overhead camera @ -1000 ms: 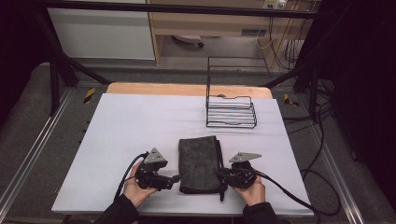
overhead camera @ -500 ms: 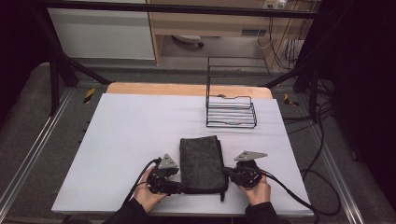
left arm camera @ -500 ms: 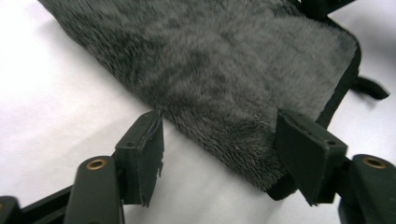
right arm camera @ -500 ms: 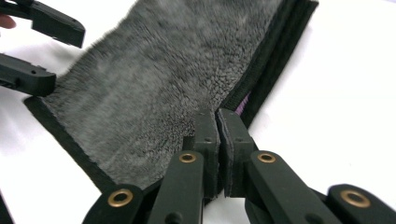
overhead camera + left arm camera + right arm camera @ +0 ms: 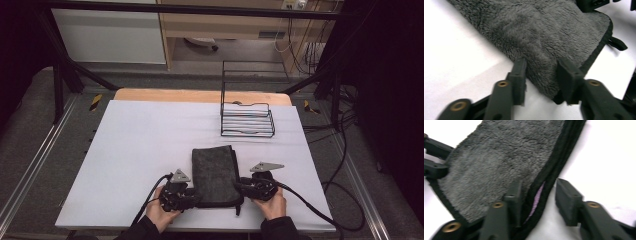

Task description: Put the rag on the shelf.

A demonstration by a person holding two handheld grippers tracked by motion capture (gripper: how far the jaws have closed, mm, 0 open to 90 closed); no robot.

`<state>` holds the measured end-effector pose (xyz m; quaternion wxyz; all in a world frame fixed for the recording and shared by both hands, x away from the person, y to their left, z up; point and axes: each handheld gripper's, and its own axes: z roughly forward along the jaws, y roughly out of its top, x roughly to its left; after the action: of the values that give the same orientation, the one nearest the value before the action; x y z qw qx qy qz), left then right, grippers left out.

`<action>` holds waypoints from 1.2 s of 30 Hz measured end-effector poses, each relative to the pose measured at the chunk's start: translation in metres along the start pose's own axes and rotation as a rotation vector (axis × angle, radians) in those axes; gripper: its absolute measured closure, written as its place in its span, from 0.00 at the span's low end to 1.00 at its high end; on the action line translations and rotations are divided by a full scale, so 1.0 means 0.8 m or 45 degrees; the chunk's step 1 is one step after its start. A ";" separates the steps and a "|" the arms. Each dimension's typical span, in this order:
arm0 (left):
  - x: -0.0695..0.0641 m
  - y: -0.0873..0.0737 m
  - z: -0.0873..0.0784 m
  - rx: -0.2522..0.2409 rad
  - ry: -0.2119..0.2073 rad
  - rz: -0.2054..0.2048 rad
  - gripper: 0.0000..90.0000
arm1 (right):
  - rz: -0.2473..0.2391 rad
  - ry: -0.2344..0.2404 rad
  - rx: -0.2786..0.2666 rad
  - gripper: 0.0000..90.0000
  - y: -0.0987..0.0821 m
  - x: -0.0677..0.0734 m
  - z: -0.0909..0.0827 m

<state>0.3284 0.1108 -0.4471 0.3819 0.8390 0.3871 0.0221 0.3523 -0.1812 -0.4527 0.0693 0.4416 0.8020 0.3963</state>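
Straddling towel (image 5: 216, 172) corners; contact unclear

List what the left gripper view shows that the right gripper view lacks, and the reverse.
Left gripper view: a black loop at the edge of the towel, and the left tool, its jaws just closing, astride a towel corner. Right gripper view: a lilac strip between the folded edge layers, and the right tool, its jaws just opening, with that edge between them. Both: the grey fluffy towel on the white table.
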 end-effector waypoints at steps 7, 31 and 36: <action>-0.001 0.001 -0.002 0.006 0.003 -0.020 0.88 | 0.074 0.055 0.018 0.83 0.001 -0.001 0.001; 0.012 -0.008 -0.032 0.038 0.040 0.092 0.82 | -0.042 0.060 -0.035 0.66 -0.003 0.026 0.002; 0.021 -0.004 -0.042 -0.006 0.063 0.119 0.58 | -0.090 0.044 -0.139 0.43 0.002 0.019 -0.006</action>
<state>0.3266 0.1440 -0.4299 0.3728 0.8544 0.3567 0.0617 0.3419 -0.1719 -0.4447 0.0935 0.4015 0.7953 0.4444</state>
